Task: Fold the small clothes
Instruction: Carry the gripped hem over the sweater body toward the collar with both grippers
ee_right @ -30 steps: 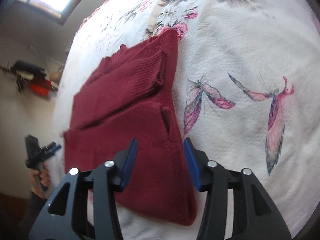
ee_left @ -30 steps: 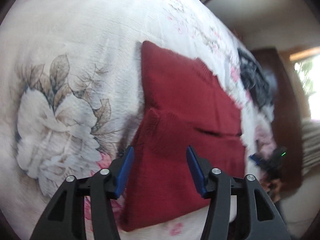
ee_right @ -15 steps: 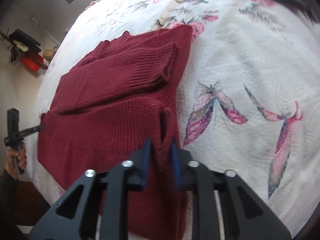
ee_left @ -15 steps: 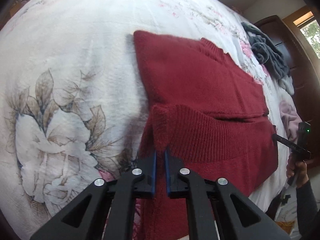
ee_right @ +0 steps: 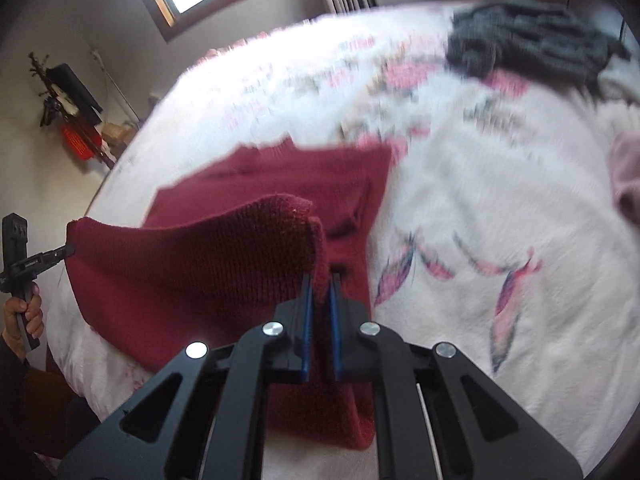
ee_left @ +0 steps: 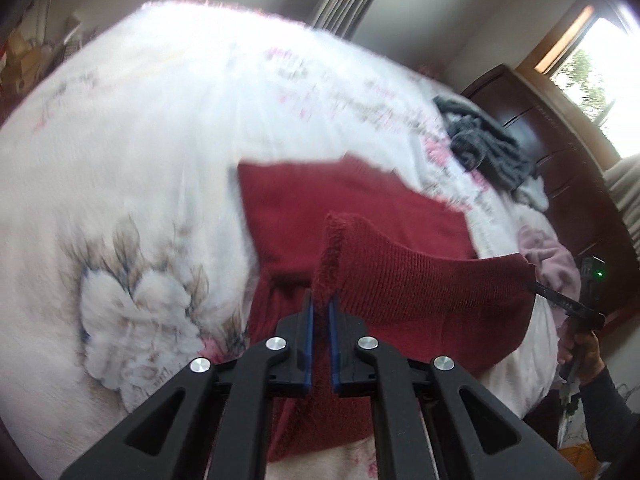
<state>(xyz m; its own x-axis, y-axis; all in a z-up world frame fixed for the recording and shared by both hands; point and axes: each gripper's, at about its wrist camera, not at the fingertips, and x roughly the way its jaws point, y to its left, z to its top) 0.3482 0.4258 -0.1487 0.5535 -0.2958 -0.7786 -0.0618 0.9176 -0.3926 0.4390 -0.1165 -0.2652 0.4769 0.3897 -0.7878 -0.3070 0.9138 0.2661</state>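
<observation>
A dark red knit sweater lies on a white floral bedspread, sleeves folded in. My left gripper is shut on the left corner of its near hem, lifted off the bed. My right gripper is shut on the other corner of the same hem. The hem hangs taut in the air between the two grippers while the sweater's far part stays flat. In each view the other gripper shows at the edge, held in a hand: the right gripper and the left gripper.
A heap of dark grey clothes lies at the bed's far right, with a pink garment nearer. A dark wooden cabinet stands past the bed. Bare bedspread spreads right of the sweater.
Both grippers went from open over the hem to shut on its corners. They then rose, pulling the near hem up off the bed.
</observation>
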